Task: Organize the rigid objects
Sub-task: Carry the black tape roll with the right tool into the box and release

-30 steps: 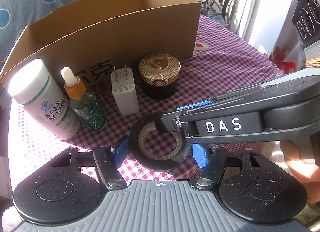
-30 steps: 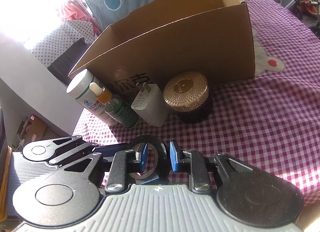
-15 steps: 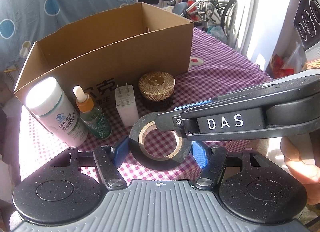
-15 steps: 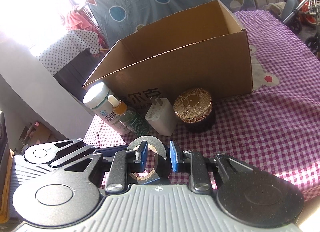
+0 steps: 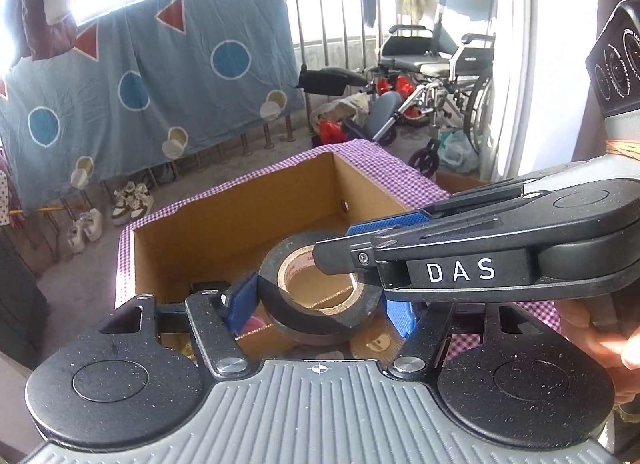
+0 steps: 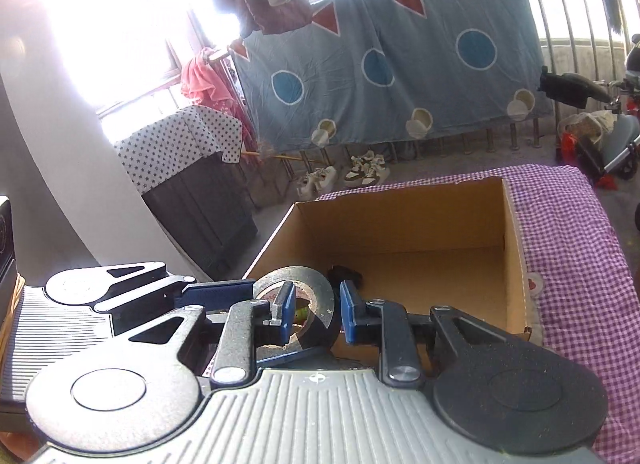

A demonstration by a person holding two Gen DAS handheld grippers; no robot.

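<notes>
One tape roll (image 5: 320, 296), one cardboard box (image 5: 240, 216), two tongs (image 5: 322, 310), one wheelchair (image 5: 448, 76).

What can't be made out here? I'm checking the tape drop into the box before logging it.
- Cardboard box floor, left wrist view: the tape roll and left gripper cover the near part.
- Small dark item in the box, right wrist view: too small and half hidden by the right gripper.
- Tape's right side, left wrist view: hidden by the right gripper's finger.
</notes>
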